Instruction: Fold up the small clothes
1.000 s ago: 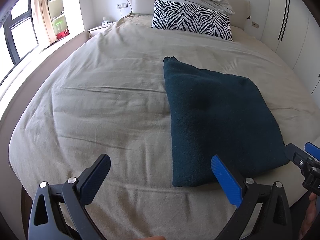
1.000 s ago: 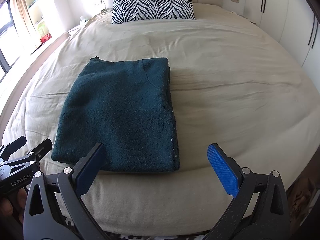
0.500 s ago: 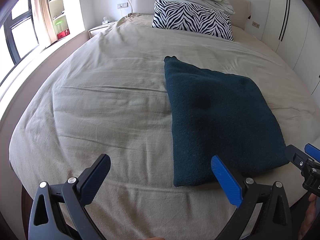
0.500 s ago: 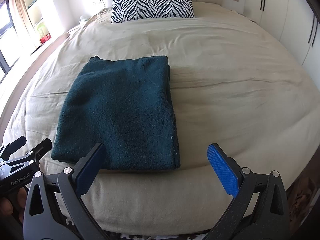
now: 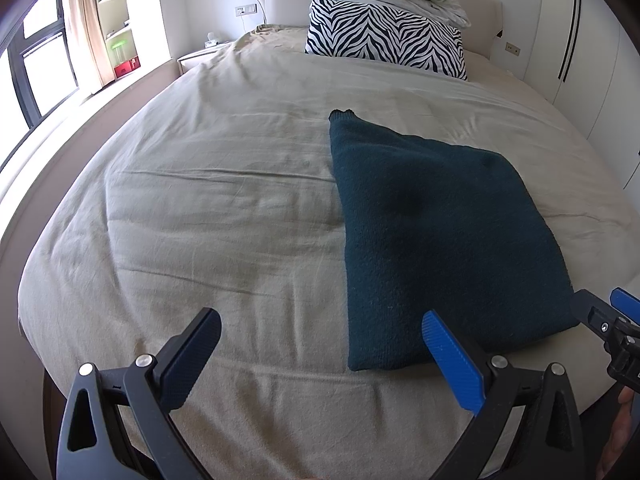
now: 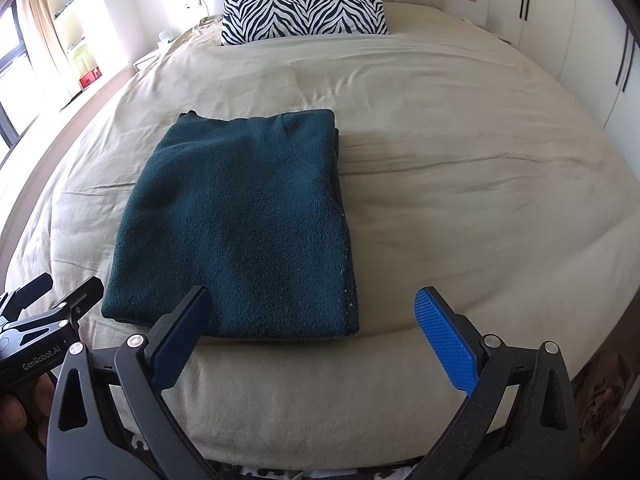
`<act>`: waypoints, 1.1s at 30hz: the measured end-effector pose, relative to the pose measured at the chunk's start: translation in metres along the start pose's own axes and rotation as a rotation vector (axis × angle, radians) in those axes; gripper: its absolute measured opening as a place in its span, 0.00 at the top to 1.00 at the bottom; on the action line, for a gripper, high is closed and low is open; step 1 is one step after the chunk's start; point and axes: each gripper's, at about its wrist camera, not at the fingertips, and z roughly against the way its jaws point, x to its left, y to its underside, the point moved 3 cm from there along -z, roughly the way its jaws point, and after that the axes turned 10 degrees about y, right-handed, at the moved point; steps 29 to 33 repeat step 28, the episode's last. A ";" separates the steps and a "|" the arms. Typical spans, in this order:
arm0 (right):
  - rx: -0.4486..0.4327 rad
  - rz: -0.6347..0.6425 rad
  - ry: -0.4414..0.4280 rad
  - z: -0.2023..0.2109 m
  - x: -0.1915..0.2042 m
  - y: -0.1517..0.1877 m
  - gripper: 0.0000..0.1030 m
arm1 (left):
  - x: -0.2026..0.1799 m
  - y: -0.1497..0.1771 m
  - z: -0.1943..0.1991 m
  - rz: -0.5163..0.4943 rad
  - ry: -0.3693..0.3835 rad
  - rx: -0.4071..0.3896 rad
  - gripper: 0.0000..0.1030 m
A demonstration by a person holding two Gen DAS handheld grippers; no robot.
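Sweater (image 6: 236,224), dark teal, lay folded into a flat rectangle on the bed (image 6: 460,160), near its foot edge, at about 11 o'clock from your right hand-held gripper (image 6: 312,340) and 1 o'clock from your left hand-held gripper (image 5: 320,360). Zebra pillow (image 6: 304,12) sat at 12 o'clock by the headboard.

Risk, as judged: the knit looked thick and springy, so a shallow pinch on one layer could have peeled the fold open. The near hem sat close to the mattress edge; a drag toward you could have slid it off.

Both of your hand-held grippers had jaws wide apart, holding nothing, hovering short of the sweater and touching neither it nor the bed.
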 end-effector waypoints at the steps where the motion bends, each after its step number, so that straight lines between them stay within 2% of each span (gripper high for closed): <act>1: 0.001 0.000 0.000 0.000 0.000 0.000 0.00 | 0.000 0.000 0.000 0.000 -0.001 0.001 0.00; 33: 0.016 -0.008 -0.005 -0.004 -0.003 0.008 0.00 | 0.002 0.006 -0.003 0.003 0.003 0.010 0.00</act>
